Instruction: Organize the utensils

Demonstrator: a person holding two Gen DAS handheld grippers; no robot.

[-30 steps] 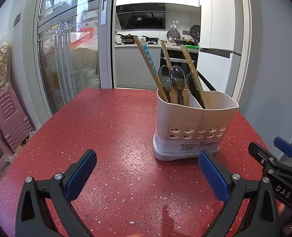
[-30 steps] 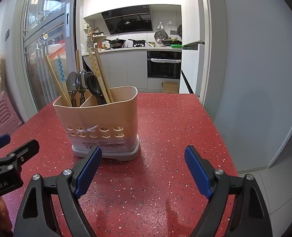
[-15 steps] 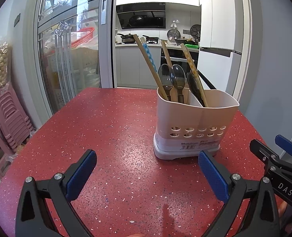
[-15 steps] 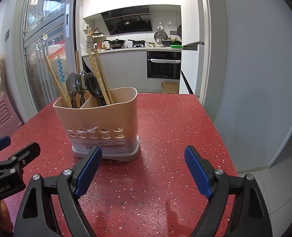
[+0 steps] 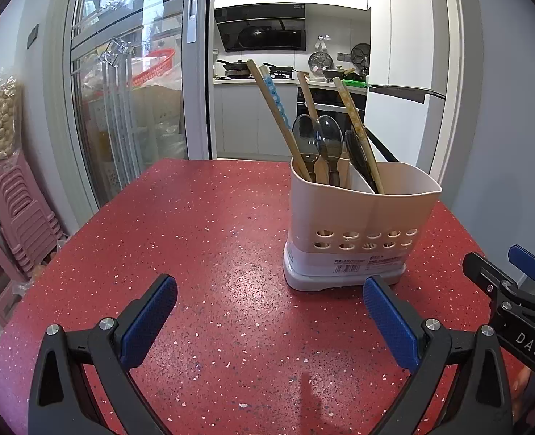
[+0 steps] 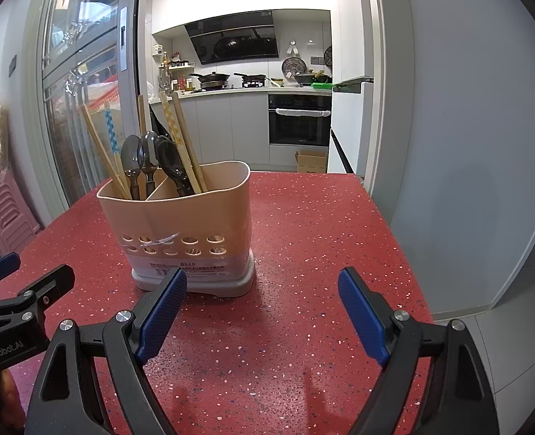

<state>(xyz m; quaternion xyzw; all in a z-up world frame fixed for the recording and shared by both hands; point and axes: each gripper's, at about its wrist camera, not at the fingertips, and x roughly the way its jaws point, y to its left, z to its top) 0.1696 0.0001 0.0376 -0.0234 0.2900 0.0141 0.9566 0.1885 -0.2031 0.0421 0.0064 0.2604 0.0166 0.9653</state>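
Observation:
A beige two-compartment utensil holder [image 5: 358, 217] stands upright on the red speckled table [image 5: 195, 235]; it also shows in the right wrist view [image 6: 180, 217]. Wooden chopsticks [image 5: 274, 119] and metal spoons [image 5: 327, 141] stand in its left compartment; a dark spoon [image 6: 171, 163] and patterned chopsticks [image 6: 180, 137] stand in the other. My left gripper [image 5: 267, 319] is open and empty, in front and left of the holder. My right gripper [image 6: 263, 311] is open and empty, in front and right of it. Each gripper shows at the edge of the other's view.
The table's right edge [image 6: 405, 253] drops to a tiled floor beside a grey wall. Pink stacked stools [image 5: 17, 210] stand left of the table. A glass sliding door [image 5: 129, 108] and a kitchen with an oven [image 6: 300, 119] lie beyond the far edge.
Both grippers have drawn back very slightly from the holder; otherwise the scene is the same. Both stay open and empty.

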